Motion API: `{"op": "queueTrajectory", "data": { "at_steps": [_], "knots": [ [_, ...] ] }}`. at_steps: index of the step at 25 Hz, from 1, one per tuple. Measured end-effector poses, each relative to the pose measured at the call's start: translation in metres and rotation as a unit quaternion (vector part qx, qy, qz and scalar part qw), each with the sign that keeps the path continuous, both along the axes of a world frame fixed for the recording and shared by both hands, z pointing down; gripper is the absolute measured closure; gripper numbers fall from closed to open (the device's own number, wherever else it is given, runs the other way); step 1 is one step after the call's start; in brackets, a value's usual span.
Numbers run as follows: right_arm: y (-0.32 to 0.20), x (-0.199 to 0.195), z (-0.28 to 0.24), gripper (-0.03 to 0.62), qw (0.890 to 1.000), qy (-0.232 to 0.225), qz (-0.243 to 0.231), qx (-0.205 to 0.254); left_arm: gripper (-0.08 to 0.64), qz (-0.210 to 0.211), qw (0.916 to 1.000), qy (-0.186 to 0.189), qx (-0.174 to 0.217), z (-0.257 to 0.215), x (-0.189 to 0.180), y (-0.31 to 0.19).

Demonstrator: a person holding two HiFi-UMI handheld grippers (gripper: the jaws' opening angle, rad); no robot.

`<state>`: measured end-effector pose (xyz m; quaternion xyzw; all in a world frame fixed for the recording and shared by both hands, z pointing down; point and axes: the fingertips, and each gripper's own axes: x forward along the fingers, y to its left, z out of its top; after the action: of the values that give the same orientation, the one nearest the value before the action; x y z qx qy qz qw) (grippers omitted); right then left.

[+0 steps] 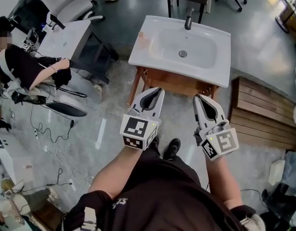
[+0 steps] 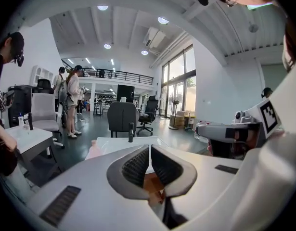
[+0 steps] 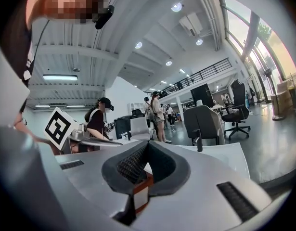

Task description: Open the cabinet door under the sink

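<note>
- The cabinet (image 1: 179, 83) is warm brown wood and stands under a white sink (image 1: 220, 64) with a black faucet (image 1: 188, 20), in the upper middle of the head view. Only a narrow strip of its front shows below the basin's overhanging rim, and whether the door is ajar cannot be told.
- The left gripper (image 1: 156, 90) (image 2: 149, 147) has its jaws together with nothing between them. The right gripper (image 1: 199, 98) (image 3: 147, 144) is the same (pads meeting, empty).
- In the head view both grippers' tips lie just below the sink's front rim, side by side and apart from each other.
- Bare floor (image 1: 114, 95) lies open to the cabinet's left. A slatted wooden platform (image 1: 263, 112) sits close on its right.
- The floor is glossy grey stone with cables (image 1: 49, 134) trailing over it. A white desk (image 1: 66, 37) with a seated person (image 1: 27, 69) is at the left, and office chairs (image 2: 122, 117) stand behind the sink in a tall, windowed hall.
</note>
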<state>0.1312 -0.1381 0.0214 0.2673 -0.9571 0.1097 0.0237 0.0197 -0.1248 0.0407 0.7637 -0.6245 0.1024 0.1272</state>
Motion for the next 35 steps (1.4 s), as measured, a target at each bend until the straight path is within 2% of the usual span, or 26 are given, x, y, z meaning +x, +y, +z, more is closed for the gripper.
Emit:
{"op": "queueTrajectory", "data": {
  "at_steps": [5,13,17,27,35],
  "knots": [
    [0.011,-0.017,-0.016,0.58,1.0,0.004,0.01,0.011,0.531,-0.007,0.9999,-0.008,0.004,-0.001,-0.029,0.012],
    [0.018,-0.039,-0.028,0.58,0.999,0.025,0.035,0.025,0.531,0.016,0.9992,0.009,0.036,-0.01,-0.054,0.002],
    [0.023,-0.041,-0.033,0.58,0.998,0.02,0.049,0.027,0.531,0.024,0.9986,0.017,0.044,-0.016,-0.054,0.009],
    [0.018,-0.04,-0.049,0.58,0.996,0.006,0.083,0.036,0.531,0.04,0.9982,-0.005,0.044,-0.023,-0.055,0.007],
    [0.012,-0.027,-0.052,0.581,0.995,0.009,0.095,0.038,0.531,0.033,0.9988,-0.009,0.036,-0.021,-0.051,0.005]
  ]
}}
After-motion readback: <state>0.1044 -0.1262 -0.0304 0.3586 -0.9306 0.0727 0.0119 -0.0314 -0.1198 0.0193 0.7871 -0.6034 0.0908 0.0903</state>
